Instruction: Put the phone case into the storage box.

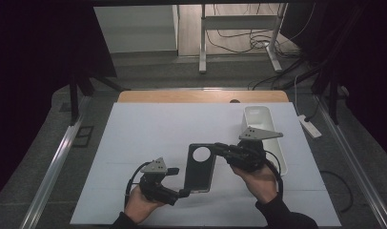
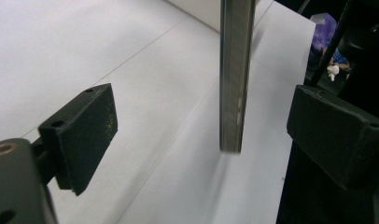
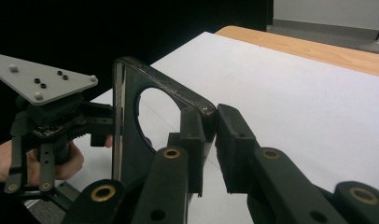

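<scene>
A black phone case (image 1: 201, 177) with a round camera hole is held up just above the white mat (image 1: 148, 138), in front of the person. My right gripper (image 1: 219, 149) is shut on the case's far right corner. In the right gripper view its pads (image 3: 234, 140) pinch the rim of the case (image 3: 131, 154) beside the hole. My left gripper (image 1: 184, 193) is at the case's near edge. In the left gripper view the thin edge of the case (image 2: 233, 93) stands between the open left gripper's (image 2: 208, 140) wide-apart jaws, and neither pad touches it.
A long white tray (image 1: 260, 119) lies on the mat's right side, just behind my right hand. The wooden table edge (image 1: 201, 96) runs along the far side. Beyond the table are desk legs (image 1: 202, 47) and floor cables (image 1: 258, 40).
</scene>
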A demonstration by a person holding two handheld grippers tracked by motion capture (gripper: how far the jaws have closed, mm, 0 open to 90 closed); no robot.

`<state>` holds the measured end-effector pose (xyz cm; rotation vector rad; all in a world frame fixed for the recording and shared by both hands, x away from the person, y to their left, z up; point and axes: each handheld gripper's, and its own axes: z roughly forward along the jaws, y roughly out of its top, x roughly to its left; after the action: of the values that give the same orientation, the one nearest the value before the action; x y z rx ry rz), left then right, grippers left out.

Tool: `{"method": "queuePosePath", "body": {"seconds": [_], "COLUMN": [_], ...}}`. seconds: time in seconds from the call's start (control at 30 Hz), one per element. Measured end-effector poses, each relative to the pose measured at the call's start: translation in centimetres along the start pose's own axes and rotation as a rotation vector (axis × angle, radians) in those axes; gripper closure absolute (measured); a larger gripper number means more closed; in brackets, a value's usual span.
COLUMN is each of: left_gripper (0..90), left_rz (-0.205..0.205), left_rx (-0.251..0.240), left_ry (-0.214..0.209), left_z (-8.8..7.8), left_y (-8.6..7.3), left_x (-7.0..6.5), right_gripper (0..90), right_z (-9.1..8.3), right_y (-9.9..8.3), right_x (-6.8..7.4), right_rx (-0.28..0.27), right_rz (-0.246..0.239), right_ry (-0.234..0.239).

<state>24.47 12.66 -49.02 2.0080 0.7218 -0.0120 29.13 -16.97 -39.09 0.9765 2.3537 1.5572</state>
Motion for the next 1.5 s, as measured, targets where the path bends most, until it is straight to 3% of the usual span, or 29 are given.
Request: {"method": "queuePosePath", "body": {"seconds": [0.17, 0.4, 0.63, 0.83, 1.07, 1.5], "left_gripper": [5.2, 2.3, 1.3, 0.1, 0.0, 0.0], "left_rz": [0.019, 0.015, 0.023, 0.029, -0.009, -0.036], "left_rx": [0.0, -0.015, 0.002, 0.002, -0.032, -0.039], "left_ry": [0.033, 0.071, 0.109, 0.164, 0.209, 0.27], "left_z": [-0.7, -1.8, -2.6, -3.9, -5.7, -7.7], "left_y": [-0.2, -0.7, -1.2, -1.8, -2.8, -4.6], "left_x": [0.0, 0.3, 0.4, 0.5, 0.8, 0.3], "right_gripper": [80.9, 80.9, 81.0, 81.0, 81.0, 81.0], "right_z": [-0.4, -0.9, -1.3, -1.7, -2.2, -2.8], "right_y": [0.3, 0.8, 1.4, 1.9, 2.8, 4.2], "right_x": [-0.6, -1.2, -1.7, -2.2, -2.9, -4.3], "right_rx": [-0.002, -0.006, -0.008, -0.009, -0.013, -0.017], "right_rz": [0.02, 0.024, 0.029, 0.034, 0.025, 0.024], "right_ry": [-0.012, -0.027, -0.031, -0.04, -0.058, -0.079]}}
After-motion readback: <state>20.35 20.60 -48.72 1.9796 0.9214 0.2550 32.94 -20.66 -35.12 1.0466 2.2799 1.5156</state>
